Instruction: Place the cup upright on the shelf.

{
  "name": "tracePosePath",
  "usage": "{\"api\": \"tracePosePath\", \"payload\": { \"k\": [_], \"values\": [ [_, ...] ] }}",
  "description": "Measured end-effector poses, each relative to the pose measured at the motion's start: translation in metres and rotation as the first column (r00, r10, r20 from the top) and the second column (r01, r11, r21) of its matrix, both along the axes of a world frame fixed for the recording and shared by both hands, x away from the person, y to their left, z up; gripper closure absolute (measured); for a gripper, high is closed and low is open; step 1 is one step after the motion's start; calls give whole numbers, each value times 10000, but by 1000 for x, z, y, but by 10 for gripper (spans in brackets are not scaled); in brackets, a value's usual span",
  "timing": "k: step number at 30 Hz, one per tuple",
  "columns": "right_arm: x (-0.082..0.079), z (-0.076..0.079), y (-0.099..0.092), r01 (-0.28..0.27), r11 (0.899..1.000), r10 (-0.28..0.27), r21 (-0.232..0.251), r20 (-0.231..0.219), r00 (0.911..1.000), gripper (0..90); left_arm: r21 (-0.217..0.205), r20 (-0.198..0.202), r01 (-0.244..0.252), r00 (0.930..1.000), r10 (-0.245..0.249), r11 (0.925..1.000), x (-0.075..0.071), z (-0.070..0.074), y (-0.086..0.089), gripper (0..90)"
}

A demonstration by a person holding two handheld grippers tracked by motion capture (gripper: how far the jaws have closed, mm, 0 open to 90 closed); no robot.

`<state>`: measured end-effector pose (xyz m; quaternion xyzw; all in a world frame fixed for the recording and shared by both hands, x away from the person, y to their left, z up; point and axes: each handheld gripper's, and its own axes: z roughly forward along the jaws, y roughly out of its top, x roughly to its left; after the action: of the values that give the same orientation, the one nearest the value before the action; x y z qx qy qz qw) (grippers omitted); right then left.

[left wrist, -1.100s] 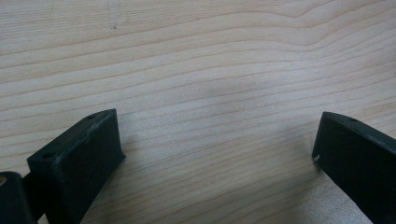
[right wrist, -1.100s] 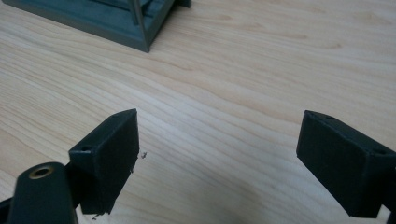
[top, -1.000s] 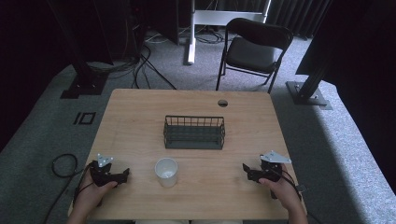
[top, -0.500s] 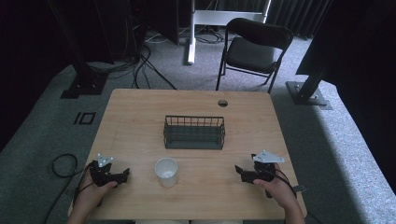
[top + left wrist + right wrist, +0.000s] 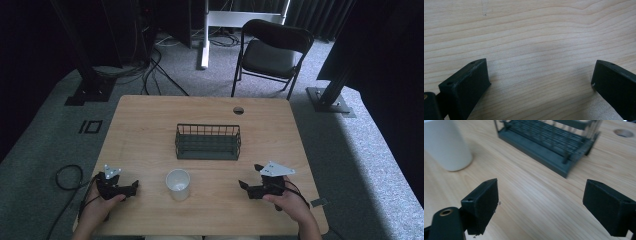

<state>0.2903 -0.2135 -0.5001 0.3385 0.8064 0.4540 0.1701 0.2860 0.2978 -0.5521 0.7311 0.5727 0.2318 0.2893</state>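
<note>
Reach step, probably: right gripper (image 5: 246,187), jaws wide and empty, faces the cup (image 5: 178,184) at its 9 o'clock; next, close in. Left gripper (image 5: 131,186) gapes idle.

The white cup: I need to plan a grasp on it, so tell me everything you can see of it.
The white cup is plain, smooth and handle-free, with a matte look; its material can't be told. It stands upright, mouth open, apparently empty, near the wooden table's front edge, in front of the wire basket and apart from it. It sits between the left gripper and right gripper, both open; neither touches it. Only the tabletop touches it.
</note>
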Motion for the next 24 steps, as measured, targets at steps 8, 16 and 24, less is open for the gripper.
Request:
{"api": "tracePosePath", "payload": {
  "k": [8, 16, 24],
  "values": [
    [-2, -1, 20, -864, 9962, 865, 112, -75, 9962, 128, 0, 0, 2, 10000, -2, 10000, 0, 0, 0, 17],
    [-3, 0, 43, -1569, 9873, 1571, 256, -27, 9876, 128, -2, 0, 4, 10000, -4, 10000, 0, 0, 0, 17],
    [-3, -4, 62, -2174, 9759, 2175, 179, -75, 9760, 128, -2, 4, -2, 10000, 2, 10000, 0, 0, 0, 17]
  ]
}}
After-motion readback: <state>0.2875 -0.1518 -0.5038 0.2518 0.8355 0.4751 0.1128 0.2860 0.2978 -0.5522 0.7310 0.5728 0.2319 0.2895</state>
